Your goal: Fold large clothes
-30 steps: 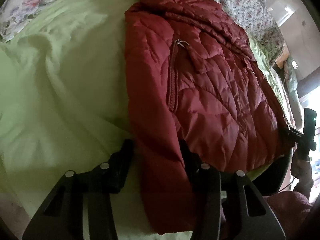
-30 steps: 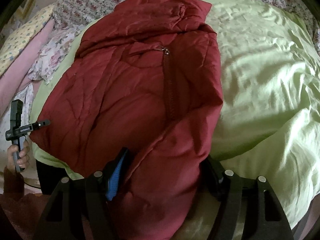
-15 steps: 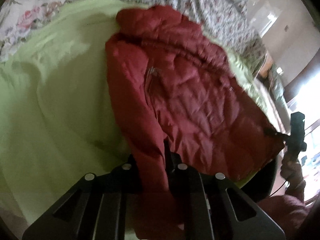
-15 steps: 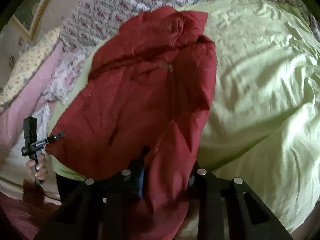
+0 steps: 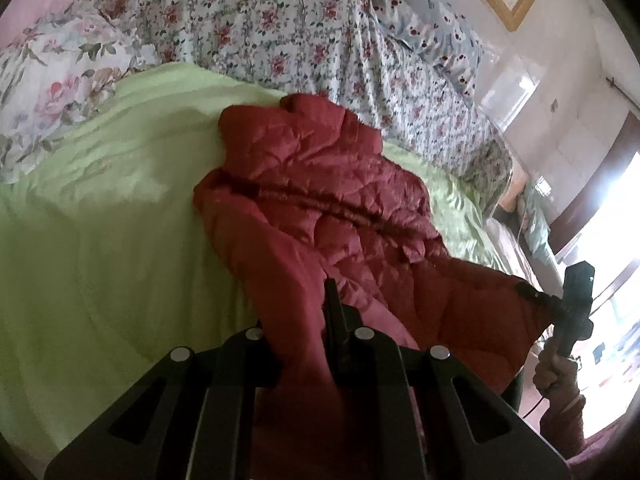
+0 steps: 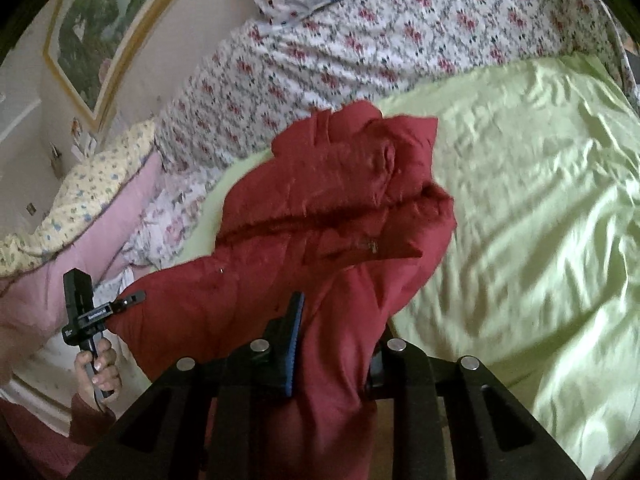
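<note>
A dark red quilted jacket lies on a light green bedsheet; it also shows in the right wrist view. My left gripper is shut on the jacket's near hem corner and lifts it off the bed. My right gripper is shut on the other hem corner and lifts it too. Each gripper shows in the other's view, the right one and the left one, pinching the raised hem. The jacket's far collar end still rests on the sheet.
Floral bedding and pillows lie at the head of the bed. A framed picture hangs on the wall. A bright window is at the right. Green sheet spreads beside the jacket.
Both grippers have closed on the jacket's hem and raised it, drawing the lower half up and toward the collar. The views have tilted up to show the headboard bedding and wall.
</note>
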Motion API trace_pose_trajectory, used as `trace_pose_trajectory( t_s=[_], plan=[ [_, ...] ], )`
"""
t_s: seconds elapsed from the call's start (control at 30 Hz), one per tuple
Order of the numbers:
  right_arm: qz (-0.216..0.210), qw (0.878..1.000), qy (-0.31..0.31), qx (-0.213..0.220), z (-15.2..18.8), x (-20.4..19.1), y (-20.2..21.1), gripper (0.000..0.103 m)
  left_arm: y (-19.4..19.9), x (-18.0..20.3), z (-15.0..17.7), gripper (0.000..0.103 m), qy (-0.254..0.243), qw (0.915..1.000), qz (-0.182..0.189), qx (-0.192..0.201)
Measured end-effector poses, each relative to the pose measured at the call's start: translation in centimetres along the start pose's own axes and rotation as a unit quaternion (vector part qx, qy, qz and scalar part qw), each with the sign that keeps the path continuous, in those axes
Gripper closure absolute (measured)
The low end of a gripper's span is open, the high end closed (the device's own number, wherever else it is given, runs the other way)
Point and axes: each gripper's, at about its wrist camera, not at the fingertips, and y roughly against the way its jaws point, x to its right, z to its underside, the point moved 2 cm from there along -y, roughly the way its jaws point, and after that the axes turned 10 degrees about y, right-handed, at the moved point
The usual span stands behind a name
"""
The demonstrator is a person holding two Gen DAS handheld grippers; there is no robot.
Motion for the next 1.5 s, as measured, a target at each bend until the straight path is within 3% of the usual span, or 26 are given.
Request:
trace_pose_trajectory(
  t_s=[0.7,1.1,1.5],
  plan=[
    [0.019,0.997,0.0,0.074,-7.5,1.8,-2.2,0.083,-1.8,2.7,-6.7,0.093,0.02,0.9982,0.001,0.057],
    [0.06,0.992,-0.043,0.103,-12.2,5.5,-6.7,0.083,-5.9,1.9,-12.3,0.093,0.068,0.9941,-0.019,0.083],
    [0.092,0.987,-0.096,0.094,-14.5,10.4,-12.5,0.083,-12.0,1.1,-16.9,0.093,0.068,0.9913,-0.065,0.091]
  ],
)
